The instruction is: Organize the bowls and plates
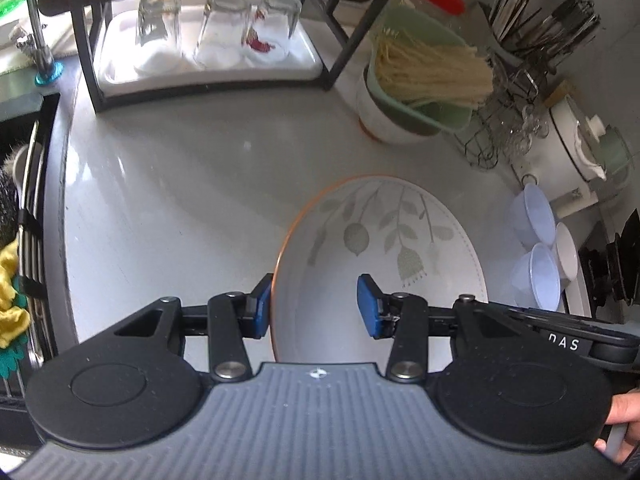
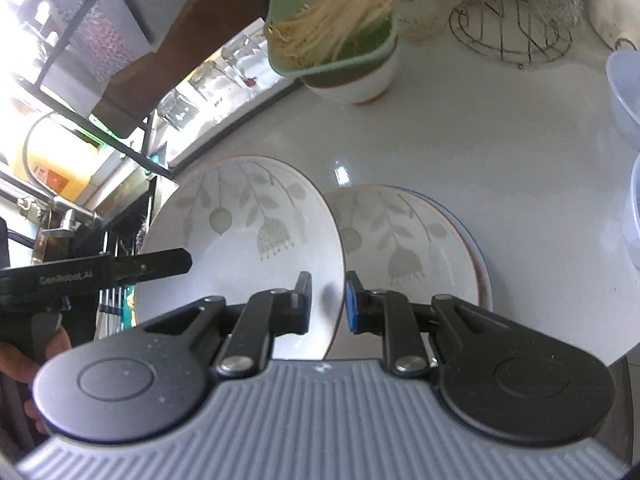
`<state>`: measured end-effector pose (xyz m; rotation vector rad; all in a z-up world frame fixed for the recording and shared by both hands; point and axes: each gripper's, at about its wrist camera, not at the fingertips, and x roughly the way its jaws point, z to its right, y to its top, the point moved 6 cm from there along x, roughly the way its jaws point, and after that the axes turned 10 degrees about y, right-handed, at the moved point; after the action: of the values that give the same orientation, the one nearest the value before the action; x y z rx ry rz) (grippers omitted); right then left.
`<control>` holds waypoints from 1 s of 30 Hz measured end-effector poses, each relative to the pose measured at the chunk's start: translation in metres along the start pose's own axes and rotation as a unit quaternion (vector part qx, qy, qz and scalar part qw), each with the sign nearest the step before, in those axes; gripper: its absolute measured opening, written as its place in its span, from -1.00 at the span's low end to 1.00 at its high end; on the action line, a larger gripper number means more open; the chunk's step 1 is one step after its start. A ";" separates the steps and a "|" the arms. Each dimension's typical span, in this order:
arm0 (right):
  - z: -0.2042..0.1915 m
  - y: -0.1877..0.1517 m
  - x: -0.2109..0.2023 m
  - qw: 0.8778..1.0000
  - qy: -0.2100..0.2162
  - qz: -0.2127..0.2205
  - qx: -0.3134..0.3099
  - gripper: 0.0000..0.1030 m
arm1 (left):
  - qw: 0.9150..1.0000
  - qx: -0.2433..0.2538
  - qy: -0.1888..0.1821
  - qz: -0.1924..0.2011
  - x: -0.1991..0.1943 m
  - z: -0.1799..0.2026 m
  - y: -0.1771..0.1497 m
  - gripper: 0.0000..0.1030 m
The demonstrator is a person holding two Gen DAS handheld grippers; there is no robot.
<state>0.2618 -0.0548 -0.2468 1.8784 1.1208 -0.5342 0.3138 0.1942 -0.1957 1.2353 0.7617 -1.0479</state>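
Right gripper (image 2: 328, 304): jaws nearly closed, clamped on the rim of a white leaf-patterned plate (image 2: 244, 240), which is held tilted, its face toward the camera. Black pad sits on the plate's face, blue pad behind its edge.

Left gripper (image 1: 316, 306): jaws about half open, straddling the orange-edged rim of the plate (image 1: 380, 248); left blue pad is outside the rim, right blue pad over the plate's inner face. Whether the pads press on it cannot be told.

Just right of the right gripper's blue pad: stack of matching plates (image 2: 404, 244) lying flat on the white countertop (image 2: 500, 168), a blue-rimmed one at the bottom.

Left of the right gripper: black body of the left gripper and part of a hand (image 2: 16, 364).

Farther ahead: white bowl (image 2: 360, 80) carrying a green strainer (image 2: 304, 64) of pale noodles (image 2: 340, 12). Beyond it to the right, wire rack (image 2: 508, 28). At the right edge, translucent plastic bowls (image 2: 624, 96).

Far ahead of the left gripper: black-framed shelf (image 1: 208, 84) with upturned glasses (image 1: 220, 28) on a white tray.
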 end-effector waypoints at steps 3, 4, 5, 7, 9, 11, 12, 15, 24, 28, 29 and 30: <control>0.007 -0.005 0.001 1.000 -0.004 -0.005 0.004 -0.60 | 1.000 0.007 0.006 -0.011 0.010 0.006 -0.004 -0.07; 0.010 -0.007 0.002 1.000 -0.007 -0.007 0.005 -0.60 | 1.000 0.010 0.010 -0.014 0.013 0.008 -0.006 -0.07; 0.012 -0.009 0.003 1.000 -0.010 -0.010 0.008 -0.60 | 1.000 0.013 0.014 -0.017 0.017 0.010 -0.007 -0.07; 0.018 -0.013 0.006 1.000 -0.014 -0.015 0.014 -0.60 | 0.999 0.017 0.024 -0.018 0.023 0.014 -0.010 -0.07; 0.021 -0.015 0.009 1.000 -0.016 -0.019 0.013 -0.60 | 0.999 0.017 0.035 -0.018 0.026 0.016 -0.012 -0.05; 0.022 -0.015 0.010 1.000 -0.014 -0.018 0.007 -0.60 | 0.999 0.016 0.042 -0.014 0.027 0.019 -0.010 -0.03; 0.022 -0.014 0.011 1.000 -0.014 -0.017 0.002 -0.60 | 0.999 0.009 0.042 -0.015 0.028 0.019 -0.009 -0.03; 0.023 -0.011 0.011 1.000 -0.019 -0.013 -0.011 -0.60 | 0.999 0.002 0.046 -0.013 0.031 0.023 -0.005 -0.03; 0.038 -0.010 0.006 1.000 -0.026 -0.014 -0.010 -0.60 | 0.997 0.024 0.072 -0.022 0.048 0.043 -0.007 -0.02; 0.039 -0.009 0.004 0.999 -0.027 -0.014 -0.017 -0.60 | 0.995 0.021 0.092 -0.024 0.053 0.048 -0.011 -0.02; 0.040 -0.009 0.003 0.999 -0.027 -0.014 -0.019 -0.61 | 0.995 0.017 0.090 -0.027 0.054 0.049 -0.012 -0.02; 0.042 -0.009 0.003 0.999 -0.030 -0.013 -0.021 -0.61 | 0.996 0.008 0.085 -0.030 0.054 0.049 -0.014 -0.02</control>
<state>0.2582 -0.0866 -0.2752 1.8024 1.1109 -0.5736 0.3170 0.1348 -0.2401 1.3337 0.9273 -1.0074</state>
